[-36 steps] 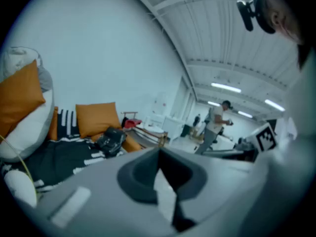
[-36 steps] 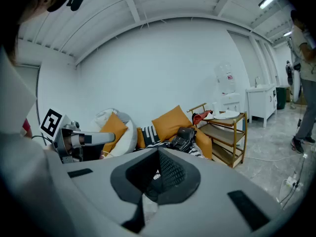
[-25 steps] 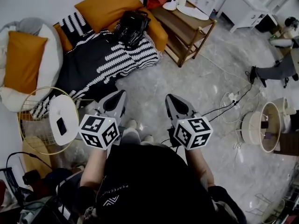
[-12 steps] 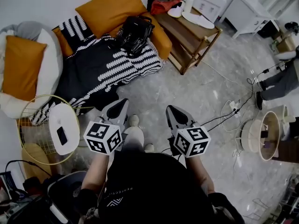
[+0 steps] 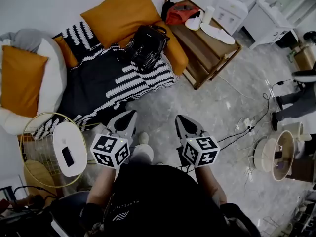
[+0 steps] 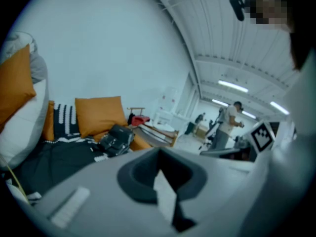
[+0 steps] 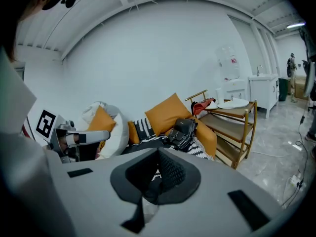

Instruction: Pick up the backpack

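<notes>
The black backpack (image 5: pixel 146 47) leans against an orange cushion (image 5: pixel 118 11) on the low sofa, on a black-and-white striped blanket (image 5: pixel 113 80). It also shows far ahead in the left gripper view as the backpack (image 6: pixel 116 138) and in the right gripper view as the backpack (image 7: pixel 181 131). My left gripper (image 5: pixel 129 115) and right gripper (image 5: pixel 178 118) are held side by side over the marble floor, well short of the sofa. Both point toward it. The left gripper (image 6: pixel 159 156) and the right gripper (image 7: pixel 158 154) have their jaws shut with nothing between them.
A wooden shelf table (image 5: pixel 207 43) with a red bag (image 5: pixel 182 11) and white items stands right of the sofa. A round white side table (image 5: pixel 66 142) carrying a phone sits at the left. Cables (image 5: pixel 242 125) and a round appliance (image 5: pixel 276 152) lie on the floor at the right.
The sofa and backpack have slid lower and nearer in the head view as I walk toward them. Both grippers advanced together and stayed shut.
</notes>
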A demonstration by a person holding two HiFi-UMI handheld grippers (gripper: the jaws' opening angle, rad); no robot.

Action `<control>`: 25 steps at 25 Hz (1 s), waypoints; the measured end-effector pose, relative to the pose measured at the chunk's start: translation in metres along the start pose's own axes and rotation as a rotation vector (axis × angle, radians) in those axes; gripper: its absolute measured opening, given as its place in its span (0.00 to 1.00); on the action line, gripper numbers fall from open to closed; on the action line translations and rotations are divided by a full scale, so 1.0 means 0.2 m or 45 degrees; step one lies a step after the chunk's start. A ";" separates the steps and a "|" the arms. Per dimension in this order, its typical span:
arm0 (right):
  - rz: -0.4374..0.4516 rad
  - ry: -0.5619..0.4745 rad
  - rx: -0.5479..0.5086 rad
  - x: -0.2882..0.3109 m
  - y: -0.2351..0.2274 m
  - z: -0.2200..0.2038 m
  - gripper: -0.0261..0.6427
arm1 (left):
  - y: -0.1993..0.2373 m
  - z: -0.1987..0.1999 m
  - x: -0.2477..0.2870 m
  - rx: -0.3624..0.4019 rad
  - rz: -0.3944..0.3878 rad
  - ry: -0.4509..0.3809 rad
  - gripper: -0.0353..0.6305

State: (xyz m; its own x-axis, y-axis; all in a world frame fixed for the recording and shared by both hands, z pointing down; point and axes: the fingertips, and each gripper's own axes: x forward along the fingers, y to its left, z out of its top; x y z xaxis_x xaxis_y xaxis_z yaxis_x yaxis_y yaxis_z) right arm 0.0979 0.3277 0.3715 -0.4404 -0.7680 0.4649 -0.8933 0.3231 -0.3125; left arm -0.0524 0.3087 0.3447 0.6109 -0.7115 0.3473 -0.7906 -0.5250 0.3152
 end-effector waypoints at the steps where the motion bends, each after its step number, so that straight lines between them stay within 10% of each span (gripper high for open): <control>1: 0.000 0.003 -0.002 0.04 0.00 0.02 0.03 | 0.04 0.01 0.01 -0.004 0.007 0.001 0.06; 25: 0.011 0.033 0.036 0.84 0.01 0.30 0.03 | 0.77 0.19 0.26 -0.043 0.054 0.108 0.06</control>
State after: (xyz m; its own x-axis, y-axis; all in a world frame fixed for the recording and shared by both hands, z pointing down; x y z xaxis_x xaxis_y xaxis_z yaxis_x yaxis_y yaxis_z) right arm 0.0276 0.1667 0.3986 -0.4509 -0.7505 0.4832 -0.8866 0.3141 -0.3395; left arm -0.1440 0.1723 0.3779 0.5791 -0.6903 0.4338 -0.8151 -0.4780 0.3273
